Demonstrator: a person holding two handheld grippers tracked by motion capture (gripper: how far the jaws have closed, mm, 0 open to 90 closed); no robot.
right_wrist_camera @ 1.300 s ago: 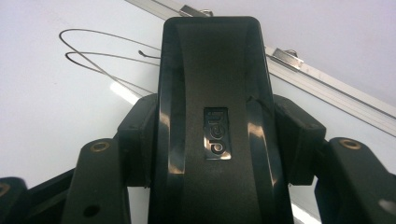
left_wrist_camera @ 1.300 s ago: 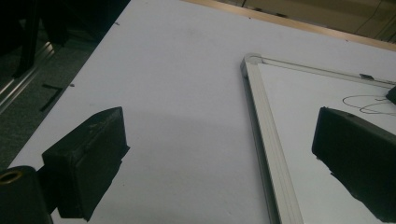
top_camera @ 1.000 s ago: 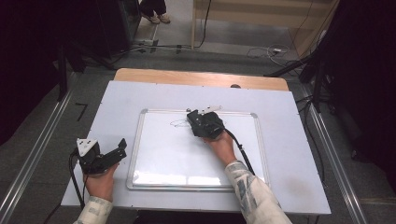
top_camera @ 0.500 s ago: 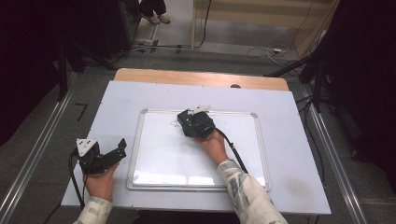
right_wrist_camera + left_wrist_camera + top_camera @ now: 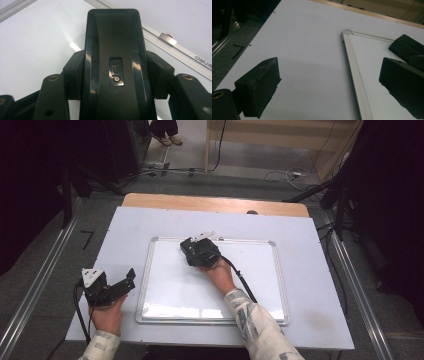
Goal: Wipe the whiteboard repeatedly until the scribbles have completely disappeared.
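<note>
Bench (image 5: 320, 285): pale, flat top with a wooden strip along its far edge. It carries the whiteboard, which I take as the landmark for every entry below.

Whiteboard (image 5: 250, 285): white writing face in a silver frame (image 5: 352, 72), lying flat at the middle of the bench. Its face looks clean where I can see it, apart from glare near the front edge. A small metal hanger (image 5: 167, 38) sits on the far frame rail, and a printed maker's mark is on that same rail.

Right tool (image 5: 192, 251): over the whiteboard's far-left part, close to the far rail. Its jaws are clamped on the eraser from both sides, so I can press the block flat to the face and drag it across, as I judge the work to be wiping.

Left tool (image 5: 127, 279): off the whiteboard, just beside its left frame rail, low over bare bench. Its jaws stand wide apart with nothing between them; I judge it is parked there to stay out of the wiping path and be ready to steady the frame.

Eraser (image 5: 113, 65): black moulded block with a small badge on its back, gripped in the right tool, resting on the whiteboard near the far rail.
</note>
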